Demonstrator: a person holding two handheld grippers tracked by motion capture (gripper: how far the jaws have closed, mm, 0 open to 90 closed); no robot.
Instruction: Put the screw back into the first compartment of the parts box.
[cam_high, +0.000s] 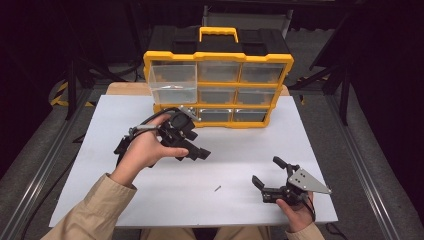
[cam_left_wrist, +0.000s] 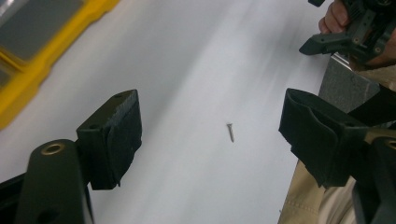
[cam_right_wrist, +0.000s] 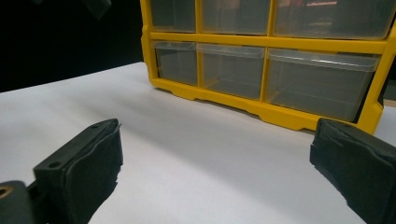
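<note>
Left gripper (cam_high: 192, 150) hangs over the middle of the white table (cam_high: 100, 165), jaws wide apart, nothing between them, aimed toward one small screw (cam_left_wrist: 230, 132) lying alone near the front edge. Right gripper (cam_high: 265, 180) waits low at the near right, jaws spread too, empty. This looks like the approach for a pick-up: next comes lowering the left jaws astride that screw and pinching carefully. At the far side stands one yellow organizer (cam_high: 218, 80), nine clear drawers, its top-left drawer (cam_high: 172, 82) pulled out.
</note>
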